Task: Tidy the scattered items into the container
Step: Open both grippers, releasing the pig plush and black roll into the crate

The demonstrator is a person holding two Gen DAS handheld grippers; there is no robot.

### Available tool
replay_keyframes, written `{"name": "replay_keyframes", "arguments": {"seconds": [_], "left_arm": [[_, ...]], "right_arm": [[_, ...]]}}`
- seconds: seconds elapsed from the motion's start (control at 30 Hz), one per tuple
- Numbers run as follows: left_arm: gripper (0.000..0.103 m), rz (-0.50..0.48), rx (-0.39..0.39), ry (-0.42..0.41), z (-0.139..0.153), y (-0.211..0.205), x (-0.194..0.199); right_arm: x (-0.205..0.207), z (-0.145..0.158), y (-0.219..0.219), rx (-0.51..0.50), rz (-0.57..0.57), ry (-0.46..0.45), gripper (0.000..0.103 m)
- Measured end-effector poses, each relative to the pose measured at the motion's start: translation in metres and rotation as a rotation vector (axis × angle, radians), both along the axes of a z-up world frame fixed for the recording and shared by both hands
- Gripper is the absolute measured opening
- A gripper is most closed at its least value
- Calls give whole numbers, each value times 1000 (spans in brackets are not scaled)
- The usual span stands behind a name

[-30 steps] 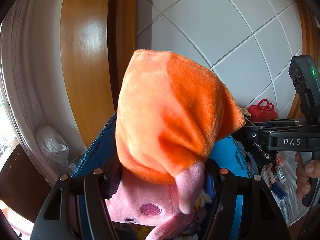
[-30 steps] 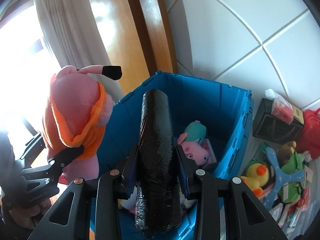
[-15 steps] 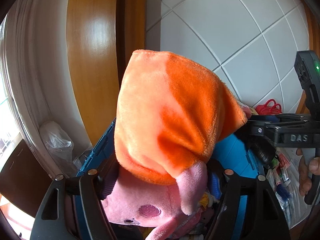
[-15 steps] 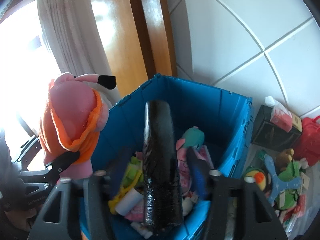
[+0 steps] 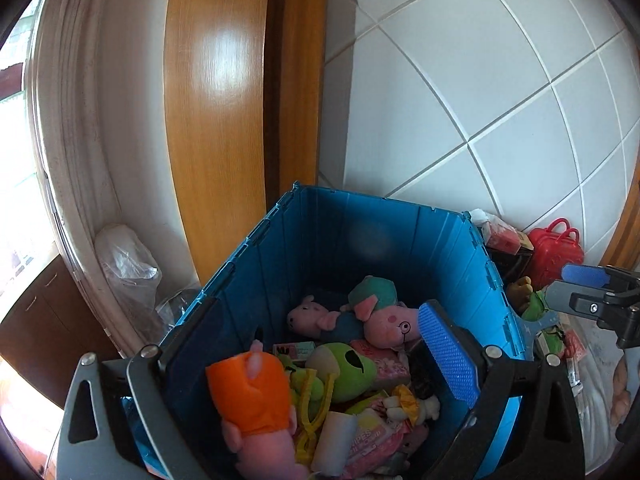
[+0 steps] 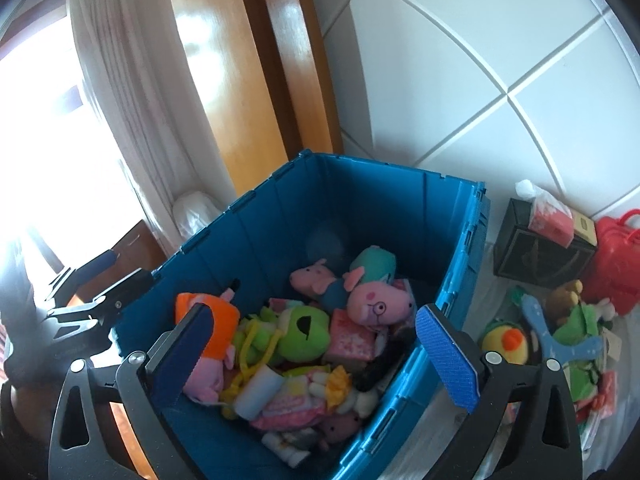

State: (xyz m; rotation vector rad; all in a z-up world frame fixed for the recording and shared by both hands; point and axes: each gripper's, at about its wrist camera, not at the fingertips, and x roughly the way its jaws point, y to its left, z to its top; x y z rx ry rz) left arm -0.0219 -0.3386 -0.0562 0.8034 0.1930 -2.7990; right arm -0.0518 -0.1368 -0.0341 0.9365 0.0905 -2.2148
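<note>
1. left tool (image 5: pixel 320 364) spread wide, gripping nothing, over blue bin (image 5: pixel 384 216).
2. right tool (image 6: pixel 316 348) likewise wide, empty.
3. orange-dressed pink plush (image 5: pixel 256 404) inside bin at 7 o'clock, among toys.

I see a deep blue crate (image 6: pixel 460 240) against white floor tiles (image 6: pixel 500 40) with pale grey grout. Inside it: a pink pig plush in an orange dress (image 5: pixel 252 396), a lime-green frog plush (image 6: pixel 300 332) and a pink pig face with black-rimmed glasses (image 6: pixel 376 298). Far right, a red case (image 6: pixel 616 264). My finger pads (image 6: pixel 448 360) are ribbed blue.
</note>
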Motion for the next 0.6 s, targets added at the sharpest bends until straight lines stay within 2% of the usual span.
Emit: {"name": "replay_keyframes", "arguments": {"seconds": [0.17,0.3,0.6], "left_arm": [[99,-13,-11,1,2,18,4],[99,-26,-17,-6,5,41,5],[99,-51,-53,6,20,103,15]], "right_arm": [[13,0,22,-1,1,8,103],[27,1,44,27,-12,67,103],[34,-7,113,-13,-20,32,103]]}}
